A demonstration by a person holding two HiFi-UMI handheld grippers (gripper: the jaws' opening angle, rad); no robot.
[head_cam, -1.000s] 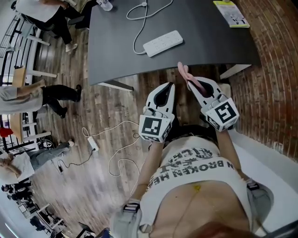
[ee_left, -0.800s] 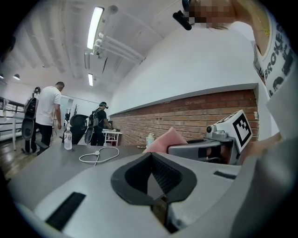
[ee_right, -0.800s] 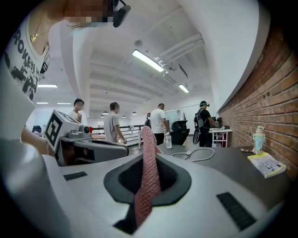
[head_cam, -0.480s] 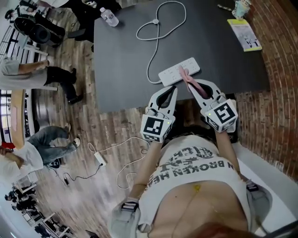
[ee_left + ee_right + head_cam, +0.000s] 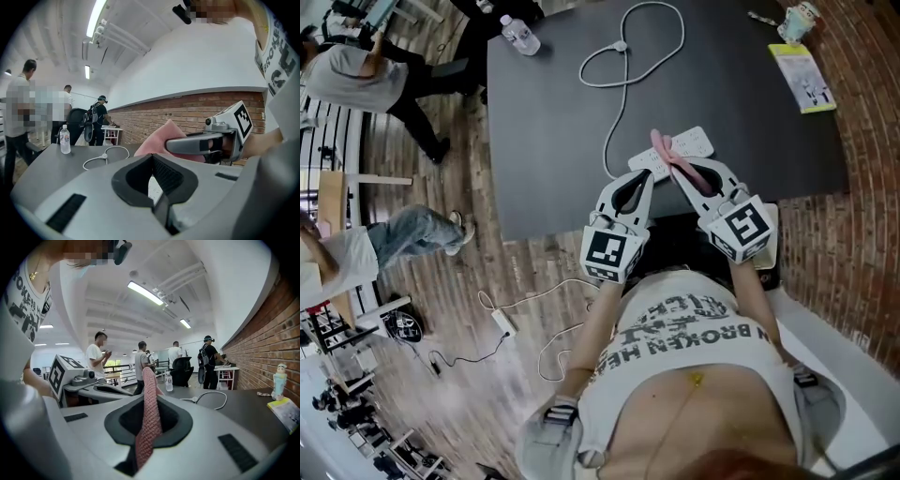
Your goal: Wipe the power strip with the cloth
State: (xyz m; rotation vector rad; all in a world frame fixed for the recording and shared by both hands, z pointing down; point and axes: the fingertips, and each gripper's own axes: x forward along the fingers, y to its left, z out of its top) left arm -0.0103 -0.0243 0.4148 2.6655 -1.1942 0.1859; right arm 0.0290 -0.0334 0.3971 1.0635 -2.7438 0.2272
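Change vs a sec ago: the power strip (image 5: pixel 698 141) was well up-frame from both tongs, w/ bare floor under them. Now it sits at frame centre in head view, right at the tips. We read this as the person having stepped up to the worktop (image 5: pixel 553 122). So approach looks done and wiping can start. No stroke seen yet, imo.

Right tongs (image 5: pixel 680 171): pinching the cloth (image 5: pixel 661 147). Right gripper view shows the pink cloth (image 5: pixel 149 418) clamped between the closed jaws (image 5: pixel 149 399), a narrow fold running up past the tips. In head view the free end overlaps the mid part of the strip. Can't tell if it actually touches the strip or hangs just above it.

Left tongs (image 5: pixel 645 178): pressed together, nothing between. Left gripper view confirms jaws (image 5: pixel 152 157) meet, empty. Cloth (image 5: pixel 157 140) and right tongs show just beyond, centre-right of that frame. In head view the left tip is near the lower-left end of the strip; contact not clear.

Strip lies tilted on the dark worktop near its lower edge. Its white cord (image 5: pixel 619 56) loops toward top of frame. A bottle (image 5: pixel 521 36) stands at the worktop's upper-left corner, well apart.

Next, we'd guess: lower the cloth onto the strip, and the left tongs could steady the strip's end.
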